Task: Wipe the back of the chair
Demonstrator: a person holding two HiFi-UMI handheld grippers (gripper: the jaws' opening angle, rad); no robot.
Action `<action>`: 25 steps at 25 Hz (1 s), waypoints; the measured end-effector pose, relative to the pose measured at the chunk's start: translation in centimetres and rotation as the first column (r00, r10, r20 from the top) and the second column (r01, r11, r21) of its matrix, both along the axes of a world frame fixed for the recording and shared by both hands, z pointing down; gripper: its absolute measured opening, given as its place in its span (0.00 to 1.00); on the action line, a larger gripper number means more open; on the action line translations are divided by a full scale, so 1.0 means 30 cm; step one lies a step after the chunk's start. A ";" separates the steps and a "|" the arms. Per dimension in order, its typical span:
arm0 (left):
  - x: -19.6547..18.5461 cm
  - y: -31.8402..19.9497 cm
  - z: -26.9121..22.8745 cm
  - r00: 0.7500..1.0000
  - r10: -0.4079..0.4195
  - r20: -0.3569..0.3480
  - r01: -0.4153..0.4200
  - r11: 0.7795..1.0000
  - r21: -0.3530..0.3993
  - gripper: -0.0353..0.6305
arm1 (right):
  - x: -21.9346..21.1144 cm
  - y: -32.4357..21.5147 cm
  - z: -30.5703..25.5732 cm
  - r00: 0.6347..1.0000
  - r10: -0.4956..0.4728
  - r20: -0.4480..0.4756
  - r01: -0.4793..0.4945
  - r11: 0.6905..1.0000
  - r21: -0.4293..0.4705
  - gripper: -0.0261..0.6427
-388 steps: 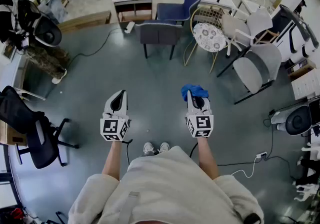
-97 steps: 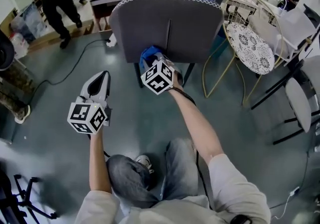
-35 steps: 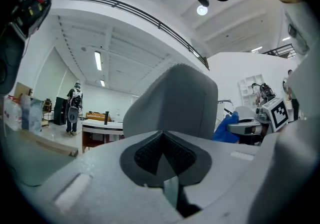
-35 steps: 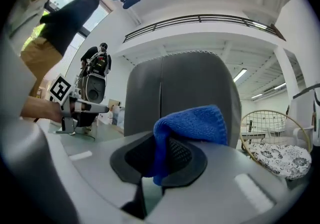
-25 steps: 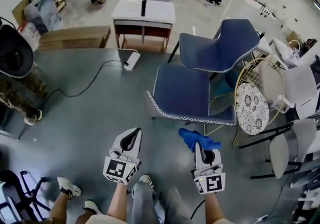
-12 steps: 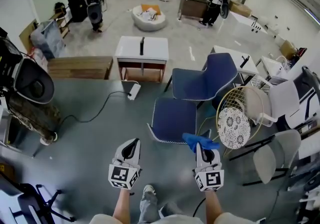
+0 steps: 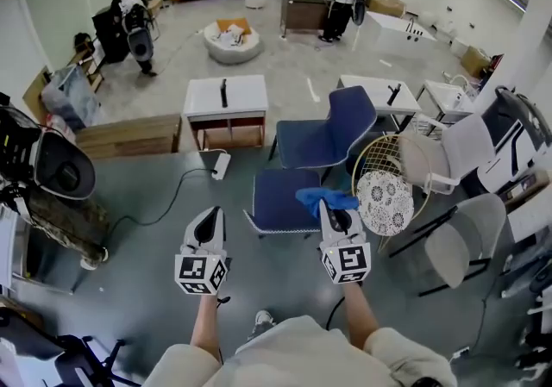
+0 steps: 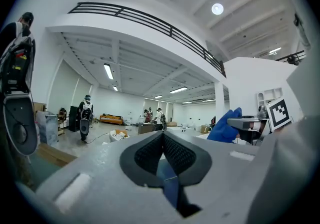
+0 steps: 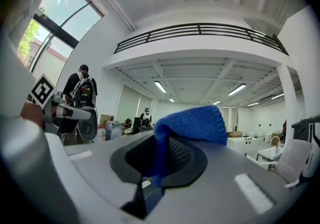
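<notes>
Blue cloth (image 9: 192,118) clamped in R tongs (image 7: 335,215); L tongs (image 7: 208,226) pressed together, empty.

A bright blue cloth (image 7: 326,199) shows mid-frame against a navy chair (image 7: 276,200). To its right, a round seat (image 7: 385,202) carries white floral lace. The floor (image 7: 276,284) is dull grey-green.

A white low table (image 7: 226,96) carries a slim dark object (image 7: 223,90) on its top. Left of the table sits a long wooden box (image 7: 129,135). Just in front of the table lies a white power strip (image 7: 220,165), and well to its right stands a wire chair with a lace-patterned seat (image 7: 384,197).
</notes>
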State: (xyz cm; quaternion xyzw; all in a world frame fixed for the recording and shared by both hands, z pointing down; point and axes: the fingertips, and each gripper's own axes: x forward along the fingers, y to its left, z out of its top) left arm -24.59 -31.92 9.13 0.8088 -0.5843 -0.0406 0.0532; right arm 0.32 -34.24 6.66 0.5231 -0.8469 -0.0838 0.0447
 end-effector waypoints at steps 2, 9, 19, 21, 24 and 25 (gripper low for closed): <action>0.004 0.000 -0.021 1.000 0.019 -0.001 -0.019 1.000 0.011 0.06 | 0.006 0.014 -0.020 1.000 0.007 0.010 -0.007 1.000 0.011 0.09; 0.032 -0.003 -0.073 0.997 0.071 0.031 -0.073 0.996 0.054 0.06 | 0.047 0.043 -0.045 0.998 0.050 0.038 -0.051 0.998 0.026 0.09; 0.159 -0.026 -0.051 0.994 0.100 0.049 -0.101 0.995 0.026 0.06 | 0.185 0.071 0.010 0.995 0.094 0.043 -0.093 0.995 -0.026 0.09; 0.186 -0.031 -0.048 0.994 0.103 0.043 -0.104 0.994 0.025 0.06 | 0.208 0.072 0.021 0.994 0.102 0.036 -0.101 0.994 -0.034 0.09; 0.213 -0.050 -0.050 0.993 0.107 0.041 -0.109 0.994 0.027 0.06 | 0.231 0.057 0.018 0.994 0.105 0.035 -0.104 0.994 -0.033 0.09; 0.218 -0.053 -0.045 0.994 0.106 0.039 -0.107 0.994 0.023 0.06 | 0.237 0.053 0.019 0.994 0.106 0.034 -0.105 0.994 -0.035 0.09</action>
